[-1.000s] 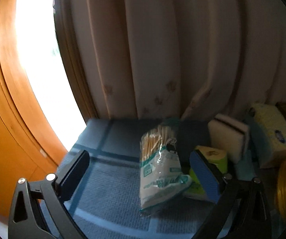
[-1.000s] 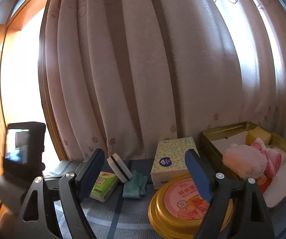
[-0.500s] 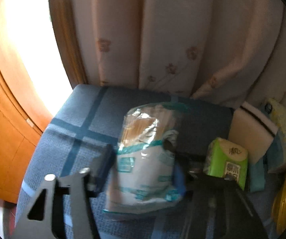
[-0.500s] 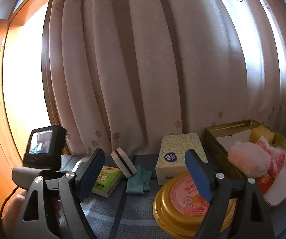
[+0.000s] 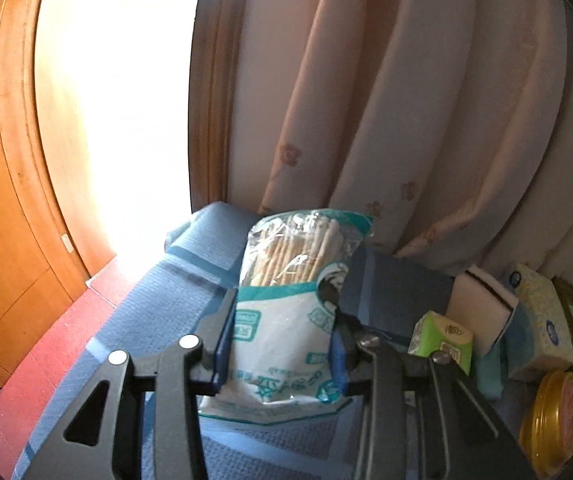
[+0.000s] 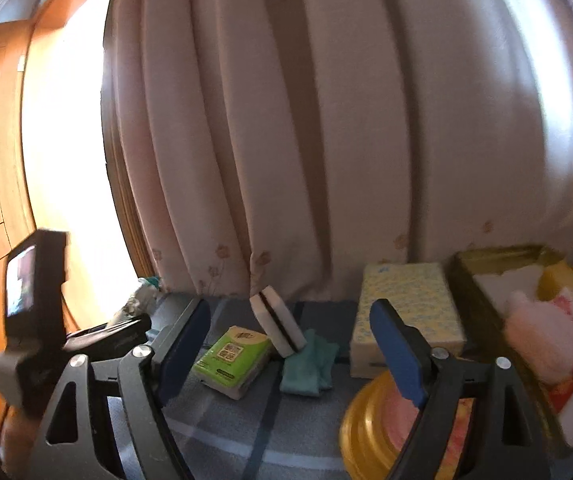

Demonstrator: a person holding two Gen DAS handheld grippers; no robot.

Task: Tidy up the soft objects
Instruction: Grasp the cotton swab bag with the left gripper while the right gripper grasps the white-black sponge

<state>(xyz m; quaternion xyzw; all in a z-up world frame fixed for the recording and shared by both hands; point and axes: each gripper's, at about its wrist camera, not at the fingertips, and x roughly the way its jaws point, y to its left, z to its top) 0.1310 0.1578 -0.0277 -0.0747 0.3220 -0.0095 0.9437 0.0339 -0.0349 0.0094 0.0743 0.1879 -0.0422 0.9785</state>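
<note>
My left gripper [image 5: 280, 342] has its blue pads pressed on both sides of a clear bag of cotton swabs [image 5: 290, 248], and its jaws are still closing. The bag hangs upright just above the blue tablecloth [image 5: 166, 320]. In the right wrist view the left gripper [image 6: 106, 336] shows at the left edge, with the bag's top [image 6: 144, 292] beyond it. My right gripper [image 6: 292, 320] hovers with nothing between its pads, and its jaws are closing. Ahead of it lie a green tissue pack [image 6: 232, 356], a white sponge [image 6: 278, 320] and a teal cloth [image 6: 310, 364].
A yellow tissue box [image 6: 406, 304] stands by the curtain [image 6: 326, 140]. To its right an open gold tin [image 6: 482, 292] holds a pink fluffy item [image 6: 542, 332] and other soft things. A round gold tin [image 6: 370, 428] sits in front. The table's left edge drops to a red floor [image 5: 46, 360].
The left gripper went from wide open to clamped on the swab bag and lifted it upright off the cloth. The right gripper drifted closer to the items and narrowed a little.
</note>
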